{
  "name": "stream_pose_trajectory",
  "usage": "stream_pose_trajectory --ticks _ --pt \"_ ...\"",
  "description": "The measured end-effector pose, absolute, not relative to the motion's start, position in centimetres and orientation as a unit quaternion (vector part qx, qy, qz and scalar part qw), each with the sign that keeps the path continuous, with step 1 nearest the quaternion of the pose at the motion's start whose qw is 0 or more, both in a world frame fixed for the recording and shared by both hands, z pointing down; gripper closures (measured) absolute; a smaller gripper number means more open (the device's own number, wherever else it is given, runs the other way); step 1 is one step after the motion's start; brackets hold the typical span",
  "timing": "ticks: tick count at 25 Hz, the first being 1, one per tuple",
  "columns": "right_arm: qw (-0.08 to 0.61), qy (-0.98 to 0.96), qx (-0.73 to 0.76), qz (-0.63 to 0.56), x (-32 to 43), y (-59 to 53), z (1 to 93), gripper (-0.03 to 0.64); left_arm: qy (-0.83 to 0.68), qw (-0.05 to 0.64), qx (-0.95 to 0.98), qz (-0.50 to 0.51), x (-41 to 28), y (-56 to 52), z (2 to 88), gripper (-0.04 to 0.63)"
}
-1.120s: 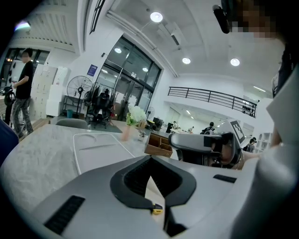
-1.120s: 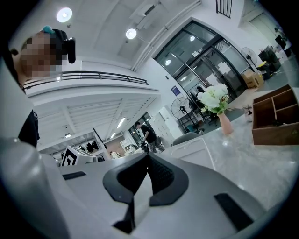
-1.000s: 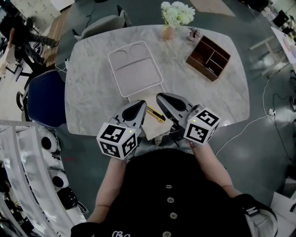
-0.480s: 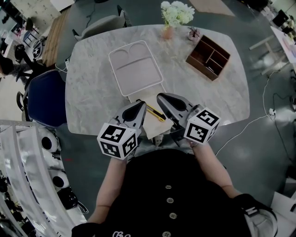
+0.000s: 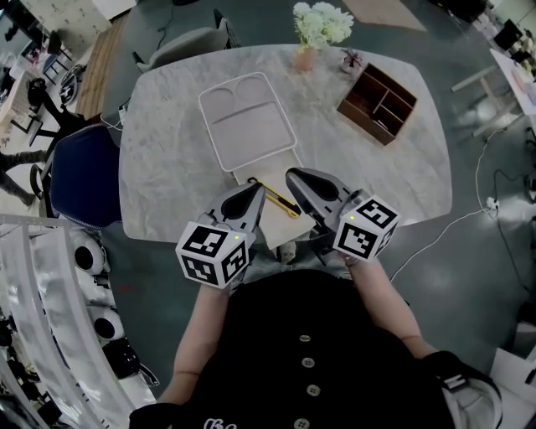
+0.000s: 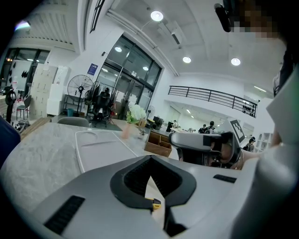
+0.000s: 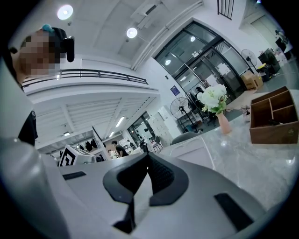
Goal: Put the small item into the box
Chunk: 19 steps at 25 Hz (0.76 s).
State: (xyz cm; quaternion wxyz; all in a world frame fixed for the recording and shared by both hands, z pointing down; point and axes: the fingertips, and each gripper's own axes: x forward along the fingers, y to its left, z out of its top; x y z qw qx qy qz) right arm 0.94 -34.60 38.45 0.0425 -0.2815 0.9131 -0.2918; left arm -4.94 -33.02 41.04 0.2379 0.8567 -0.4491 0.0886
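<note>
left tool (image 5: 256,188): closed, pads meeting at the tips, nothing gripped; held above the near edge of the desk (image 5: 167,167), pointing toward the far side.
right tool (image 5: 291,175): closed too, tips together, nothing between them; just right of the left tool, reaching slightly farther over the desk.
marker cubes: left cube (image 5: 213,253) and right cube (image 5: 366,226), one on each tool, both nearer than the desk edge, close to the dark buttoned garment (image 5: 310,360).
small item (image 5: 277,199): yellow-and-black cutter, lying flat and slantwise on a beige sheet (image 5: 275,224) at the near edge of the desk; from above, seen between the two tools, its left end beside the left tool's tip; height of the tools over it not readable; not in the box.
left gripper view: a yellow end and some beige sheet visible through the opening behind the closed tips.
box (image 5: 360,126): brown wood, split into compartments, at the far right of the desk, well apart from the small item and both tools.
tray (image 5: 251,134): pale, divided, in the middle of the desk, on the far side of the beige sheet, its near corner close to the sheet.
vase (image 5: 304,59): pinkish, holding white flowers (image 5: 322,23), at the far edge of the desk, left of the box.
blue chair (image 5: 79,176): left of the desk.
grey chair (image 5: 180,46): at the far left corner of the desk.
</note>
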Motion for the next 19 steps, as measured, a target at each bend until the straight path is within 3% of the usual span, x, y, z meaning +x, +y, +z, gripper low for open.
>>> stream_pose_trajectory --ticks 19 --pt "0.03 0.917 -0.27 -0.292 0.51 -34.0 38.68 0.615 -0.439 0.246 0.858 0.108 -4.86 -32.59 41.77 0.578"
